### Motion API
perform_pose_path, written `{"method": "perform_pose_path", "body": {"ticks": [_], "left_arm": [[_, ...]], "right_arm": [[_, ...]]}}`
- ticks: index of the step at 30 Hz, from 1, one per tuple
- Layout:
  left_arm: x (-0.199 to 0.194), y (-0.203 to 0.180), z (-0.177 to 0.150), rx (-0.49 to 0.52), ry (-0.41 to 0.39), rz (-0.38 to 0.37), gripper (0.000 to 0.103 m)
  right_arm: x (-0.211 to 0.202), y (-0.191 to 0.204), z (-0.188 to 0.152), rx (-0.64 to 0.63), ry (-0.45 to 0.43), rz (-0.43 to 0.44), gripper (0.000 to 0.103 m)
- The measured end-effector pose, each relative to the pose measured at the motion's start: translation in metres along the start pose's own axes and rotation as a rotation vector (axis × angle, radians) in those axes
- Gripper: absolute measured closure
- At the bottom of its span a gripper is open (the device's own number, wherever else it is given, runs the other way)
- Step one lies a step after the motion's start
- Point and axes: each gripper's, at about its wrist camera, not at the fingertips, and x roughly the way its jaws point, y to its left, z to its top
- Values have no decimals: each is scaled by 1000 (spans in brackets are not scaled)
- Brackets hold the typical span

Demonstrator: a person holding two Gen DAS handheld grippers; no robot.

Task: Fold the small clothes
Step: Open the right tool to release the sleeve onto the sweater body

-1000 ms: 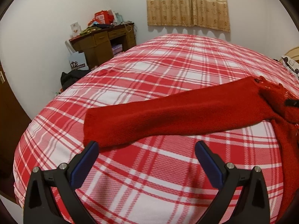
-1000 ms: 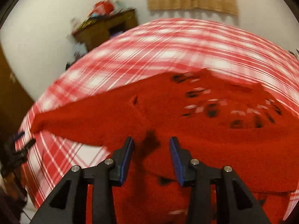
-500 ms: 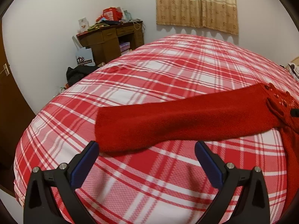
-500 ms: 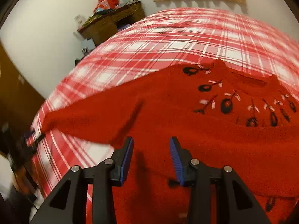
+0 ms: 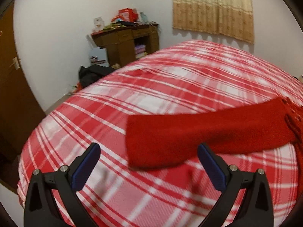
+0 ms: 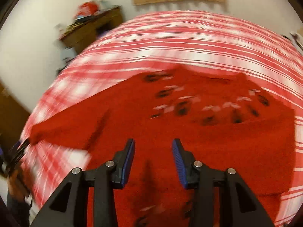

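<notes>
The left gripper (image 5: 148, 153) gapes wide and empty; the sleeve cuff (image 5: 140, 141) now sits further right between its fingers than before. The right gripper (image 6: 153, 151), half-spread, hovers over the red sweater (image 6: 189, 132) spread on the plaid bed (image 5: 170, 79).

You see: bed (image 5: 170, 94), red-and-white plaid cover, fills centre and lower frame | on it: red sweater (image 6: 189, 132) lying flat, middle of right wrist view | its sleeve (image 5: 208, 132) stretches toward centre-right, left wrist view
</notes>
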Motion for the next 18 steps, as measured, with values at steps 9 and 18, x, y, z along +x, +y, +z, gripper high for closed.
{"method": "perform_pose_path", "body": {"ticks": [9,18], "left_arm": [[21,10,4,6,33,51,0],[28,25,1,-40,62,66,0]], "right_arm": [[39,-40,15,71,-19,-114,59],[13,8,-55,-51,32,-100,43]]}}
